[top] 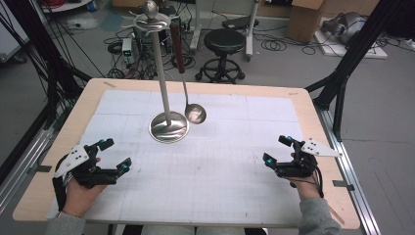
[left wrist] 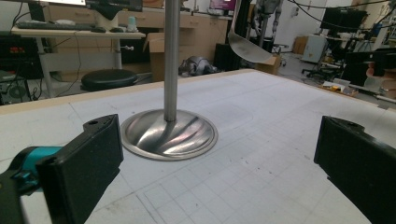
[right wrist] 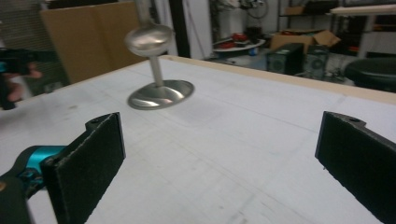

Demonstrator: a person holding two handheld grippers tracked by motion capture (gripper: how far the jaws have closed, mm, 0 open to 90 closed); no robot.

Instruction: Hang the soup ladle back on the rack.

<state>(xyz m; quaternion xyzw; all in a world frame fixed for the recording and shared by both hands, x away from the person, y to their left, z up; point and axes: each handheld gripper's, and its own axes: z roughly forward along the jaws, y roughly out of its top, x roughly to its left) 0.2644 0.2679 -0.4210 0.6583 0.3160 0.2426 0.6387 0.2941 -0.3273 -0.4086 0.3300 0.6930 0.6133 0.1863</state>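
A steel utensil stand (top: 169,126) with a round base and tall pole rises from the far middle of the gridded mat. A ladle (top: 195,113) with a dark wooden handle hangs from a hook at the stand's top, its bowl just right of the base. My left gripper (top: 115,155) rests near the table's front left, open, nothing between its jaws. My right gripper (top: 277,150) sits at the front right, also open and empty. The stand's base (left wrist: 169,134) and ladle bowl (left wrist: 248,45) lie ahead in the left gripper view. In the right gripper view the stand's base (right wrist: 161,94) and ladle bowl (right wrist: 148,39) look blurred.
A white gridded mat (top: 210,161) covers the wooden table (top: 88,105). A black stool (top: 223,43), cables and cardboard boxes (top: 306,19) stand on the floor beyond the far edge. Black frame struts (top: 352,54) rise at both sides of the table.
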